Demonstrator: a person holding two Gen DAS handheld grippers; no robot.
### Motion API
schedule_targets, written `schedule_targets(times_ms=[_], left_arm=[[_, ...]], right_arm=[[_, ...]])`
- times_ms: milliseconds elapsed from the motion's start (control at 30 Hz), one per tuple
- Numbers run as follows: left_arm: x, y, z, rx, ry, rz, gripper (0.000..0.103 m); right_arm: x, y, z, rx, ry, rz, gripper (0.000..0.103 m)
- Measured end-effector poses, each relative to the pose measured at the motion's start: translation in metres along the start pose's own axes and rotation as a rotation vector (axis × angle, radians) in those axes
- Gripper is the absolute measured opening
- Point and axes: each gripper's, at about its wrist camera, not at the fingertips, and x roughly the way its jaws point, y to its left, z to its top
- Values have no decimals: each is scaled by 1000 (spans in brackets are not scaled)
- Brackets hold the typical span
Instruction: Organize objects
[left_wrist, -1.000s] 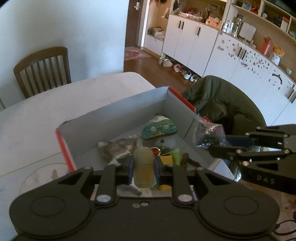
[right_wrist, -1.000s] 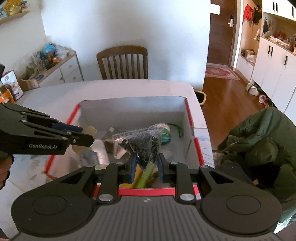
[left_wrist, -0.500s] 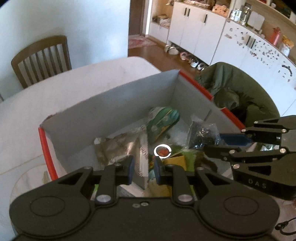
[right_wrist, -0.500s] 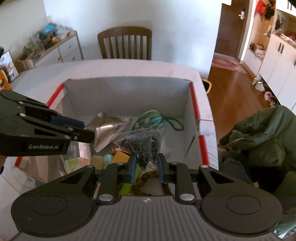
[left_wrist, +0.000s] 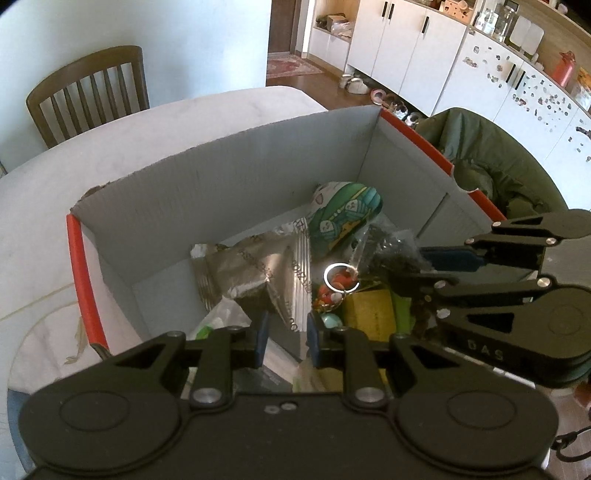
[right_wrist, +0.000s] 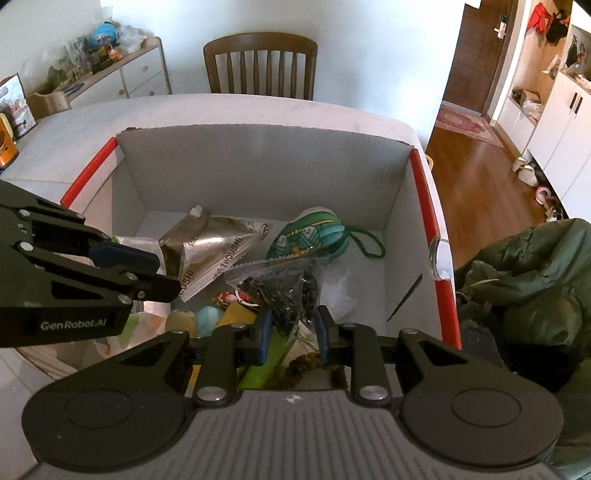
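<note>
An open cardboard box with red edges (left_wrist: 75, 258) (right_wrist: 424, 192) stands on the white table. Inside lie a silver snack packet (left_wrist: 251, 273) (right_wrist: 210, 254), a green patterned pouch (left_wrist: 343, 214) (right_wrist: 310, 236), a key ring with a red charm (left_wrist: 340, 277) and a tan rounded object (right_wrist: 181, 319). My left gripper (left_wrist: 284, 339) (right_wrist: 162, 277) hangs open over the box's left side with nothing between its fingers. My right gripper (right_wrist: 293, 332) (left_wrist: 410, 267) is low inside the box, shut on a clear bag of dark bits (right_wrist: 284, 291) (left_wrist: 391, 251).
A green jacket (right_wrist: 535, 273) lies over a seat to the right of the box. A wooden chair (right_wrist: 258, 62) stands at the table's far side. White cabinets (left_wrist: 406, 55) and shoes line the wall beyond. A low sideboard (right_wrist: 110, 74) is at the far left.
My left gripper let go of the tan object, which now lies in the box. Both grippers moved lower into the box, the right one carrying the clear bag down.
</note>
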Motion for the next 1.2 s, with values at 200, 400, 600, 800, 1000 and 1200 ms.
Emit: schedule_targets(times_ms=[200, 400, 600, 800, 1000, 1200], left_arm=[[2, -1, 0, -3, -5, 3, 27], [-11, -5, -2, 11, -35, 6, 33], [-34, -7, -4, 24, -82, -4, 41], [-59, -7, -10, 40, -132, -17, 50], [-73, -3, -17, 48, -153, -30, 54], [-88, -2, -22, 58, -180, -41, 56]], right_arm=[[-6, -3, -1, 22, -6, 15, 26], [-23, -6, -3, 55, -35, 40, 28], [-47, -6, -4, 117, -83, 58, 31], [-73, 2, -7, 149, -143, 52, 46], [-81, 8, -10, 173, -162, 19, 50], [-96, 18, -14, 189, -185, 10, 52]])
